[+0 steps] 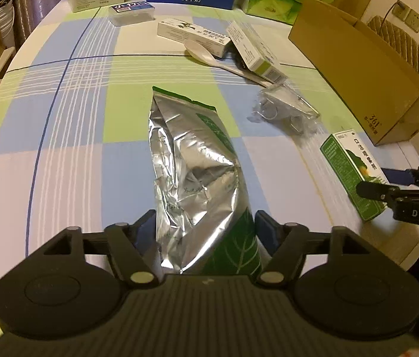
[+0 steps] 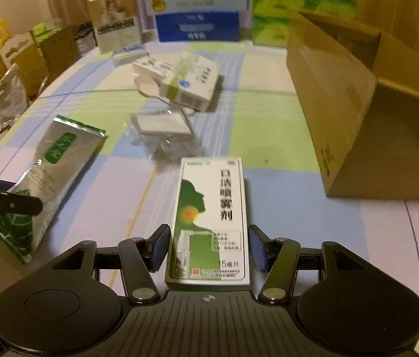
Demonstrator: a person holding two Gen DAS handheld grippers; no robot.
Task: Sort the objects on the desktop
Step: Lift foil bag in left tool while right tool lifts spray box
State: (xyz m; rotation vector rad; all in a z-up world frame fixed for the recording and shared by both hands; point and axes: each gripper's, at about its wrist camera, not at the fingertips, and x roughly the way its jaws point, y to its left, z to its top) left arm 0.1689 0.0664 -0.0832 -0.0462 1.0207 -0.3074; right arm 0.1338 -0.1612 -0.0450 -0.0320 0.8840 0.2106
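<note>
Foil pouch (image 1: 197, 178) sits between the left gripper's (image 1: 205, 232) closed-in fingers; right gripper (image 2: 209, 247) straddles a spray box (image 2: 210, 220), fingers apart.

Dim, warm indoor light; glare on the foil bag (image 1: 191, 160); right wrist view motion-blurred; fisheye bends edges, corners vignetted black

Right gripper (image 2: 209, 247) straddles the green-and-white box (image 2: 210, 220) — fingers (image 2: 159, 247) not quite touching its sides.

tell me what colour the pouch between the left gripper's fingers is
Crinkled silver foil pouch with green leaf print; left wrist view shows it best.
</note>
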